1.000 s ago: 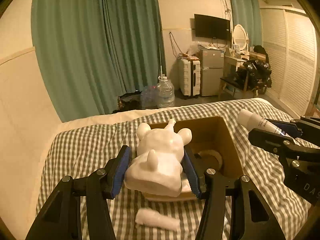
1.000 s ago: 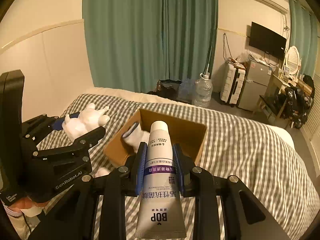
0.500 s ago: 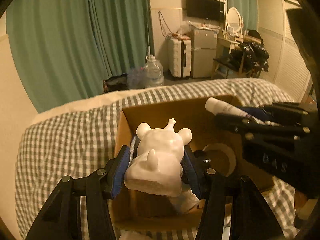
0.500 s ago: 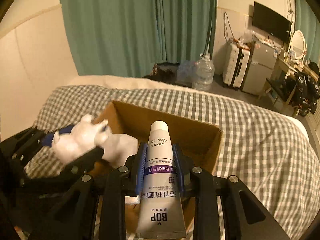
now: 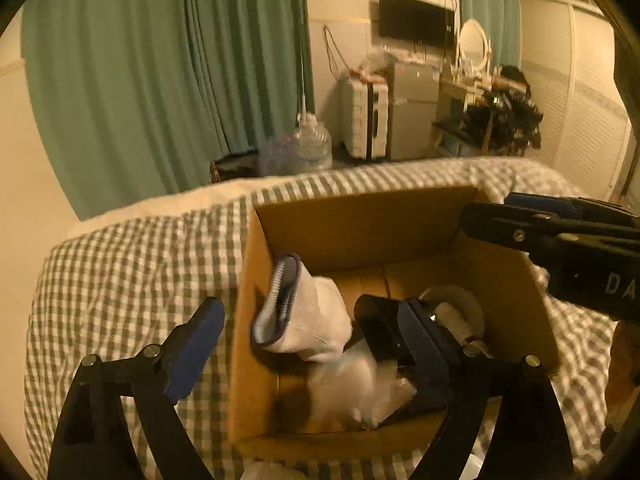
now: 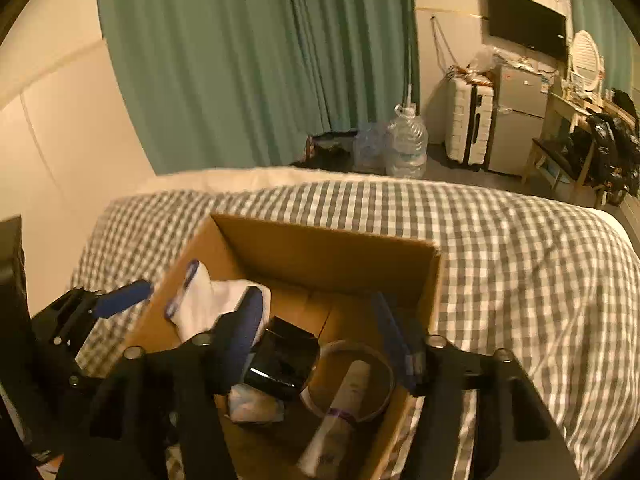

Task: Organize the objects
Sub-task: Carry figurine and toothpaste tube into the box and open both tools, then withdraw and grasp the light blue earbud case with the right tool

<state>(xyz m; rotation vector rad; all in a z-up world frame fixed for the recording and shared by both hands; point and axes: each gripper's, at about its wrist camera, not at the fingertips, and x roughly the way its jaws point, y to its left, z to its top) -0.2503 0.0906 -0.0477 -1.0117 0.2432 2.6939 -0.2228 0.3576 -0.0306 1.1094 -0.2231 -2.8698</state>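
Note:
An open cardboard box [image 5: 360, 216] [image 6: 328, 248] sits on the checked bed. Inside lie a white sock [image 5: 308, 312] [image 6: 208, 304], a black block [image 5: 380, 328] [image 6: 284, 356], a tape roll [image 6: 348, 380] and the white toy [image 5: 352, 392], which looks blurred. The white tube [image 6: 340, 412] lies across the tape roll. My left gripper [image 5: 312, 344] is open and empty over the box's left wall. My right gripper [image 6: 320, 332] is open and empty over the box; it also shows in the left wrist view [image 5: 560, 232].
The checked bedspread [image 6: 520, 264] stretches right of the box. A small white item [image 5: 268, 472] lies on the bed in front of the box. Beyond the bed stand green curtains [image 5: 180, 80], a water jug [image 6: 406, 144], a suitcase and a fridge.
Both grippers opened. The white toy dropped from my left gripper into the box, and the tube dropped from my right gripper onto the tape roll. Both grippers came closer over the box.

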